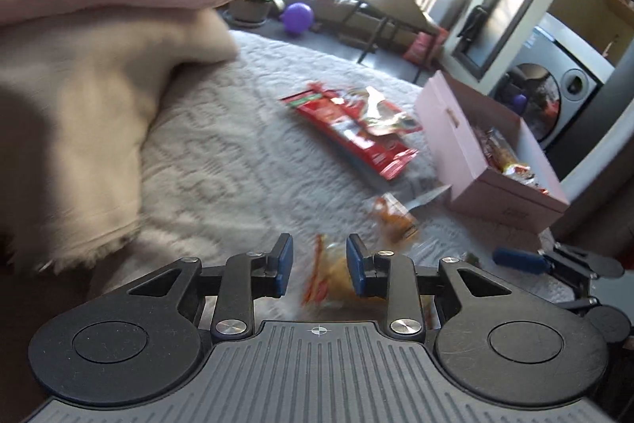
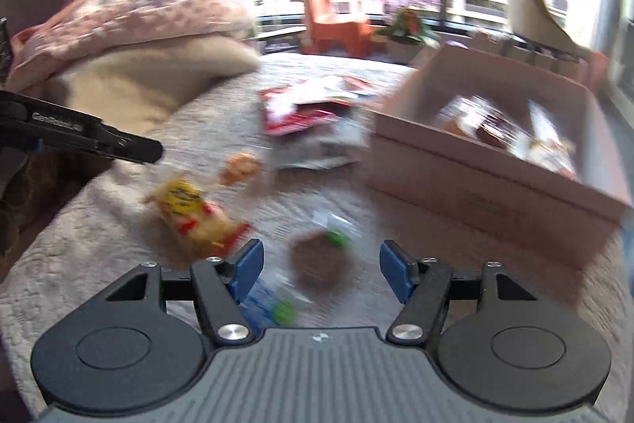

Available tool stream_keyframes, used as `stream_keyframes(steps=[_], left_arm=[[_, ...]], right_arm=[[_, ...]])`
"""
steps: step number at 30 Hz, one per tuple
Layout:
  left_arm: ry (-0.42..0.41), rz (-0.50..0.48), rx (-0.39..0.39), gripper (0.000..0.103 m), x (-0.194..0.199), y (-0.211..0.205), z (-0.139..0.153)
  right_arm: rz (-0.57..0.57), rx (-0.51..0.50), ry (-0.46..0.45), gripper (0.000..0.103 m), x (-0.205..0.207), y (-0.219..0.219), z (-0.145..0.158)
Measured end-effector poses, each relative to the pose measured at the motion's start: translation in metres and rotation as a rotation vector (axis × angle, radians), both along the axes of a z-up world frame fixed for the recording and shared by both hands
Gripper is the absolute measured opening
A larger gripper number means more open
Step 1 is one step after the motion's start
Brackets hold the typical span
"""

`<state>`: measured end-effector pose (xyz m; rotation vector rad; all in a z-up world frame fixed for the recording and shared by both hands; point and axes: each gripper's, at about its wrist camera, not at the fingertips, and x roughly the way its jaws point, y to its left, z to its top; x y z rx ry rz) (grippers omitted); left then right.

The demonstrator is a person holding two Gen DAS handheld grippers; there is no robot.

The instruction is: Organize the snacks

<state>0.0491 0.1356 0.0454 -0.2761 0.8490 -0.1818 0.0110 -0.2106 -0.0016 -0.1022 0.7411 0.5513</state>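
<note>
The left gripper (image 1: 319, 266) is clenched on a small yellow-and-red snack packet (image 1: 329, 274); the packet sits between the two blue pads, blurred, with the bedspread (image 1: 222, 145) beneath it. In the right wrist view the same packet (image 2: 194, 221) shows below and to the right of the tip of the left gripper's black frame.

Just beyond the left gripper lies an orange snack (image 1: 396, 221), and farther off a heap of red packets (image 1: 356, 123). To the right of these stands an open pink box (image 1: 447, 129) with snacks inside.

The right gripper (image 2: 321, 270) is released, its jaws standing wide apart. A brown round snack in clear wrap (image 2: 323, 262) lies on the bedspread between them; the pads do not touch it. A blue packet (image 2: 259, 302) lies by its left finger. The pink box is ahead on its right.
</note>
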Motion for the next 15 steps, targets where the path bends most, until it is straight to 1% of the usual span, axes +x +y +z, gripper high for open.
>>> stream_keyframes(steps=[3,5,7,9,10,11,12,13,14,15], left_arm=[[0.007,0.032,0.004,0.033,-0.004,0.009,-0.006],[0.011,0.057,-0.008,0.033,-0.005,0.015,-0.009],[0.003,0.066,-0.018,0.033,-0.008,0.019,-0.010],[-0.007,0.070,-0.032,0.033,-0.009,0.022,-0.011],[-0.011,0.072,-0.037,0.033,-0.009,0.022,-0.011],[-0.015,0.074,-0.042,0.033,-0.009,0.022,-0.011],[-0.017,0.077,-0.045,0.033,-0.009,0.023,-0.011],[-0.020,0.077,-0.046,0.033,-0.010,0.023,-0.012],[-0.020,0.078,-0.046,0.033,-0.009,0.022,-0.014],[-0.019,0.078,-0.048,0.033,-0.008,0.021,-0.015]], right_arm=[[0.112,-0.014,0.022,0.066,0.009,0.030,-0.001],[0.134,-0.015,0.037,0.066,0.018,0.050,-0.005],[0.190,0.004,0.057,0.066,0.025,0.068,-0.006],[0.240,-0.003,0.078,0.066,0.030,0.084,-0.011],[0.246,-0.016,0.074,0.067,0.032,0.090,-0.015],[0.240,-0.024,0.042,0.067,0.030,0.093,-0.016],[0.233,-0.040,0.029,0.060,0.028,0.095,-0.017],[0.230,-0.051,0.021,0.040,0.025,0.095,-0.016],[0.234,-0.061,0.020,0.034,0.022,0.092,-0.013],[0.242,-0.063,0.020,0.034,0.018,0.088,-0.010]])
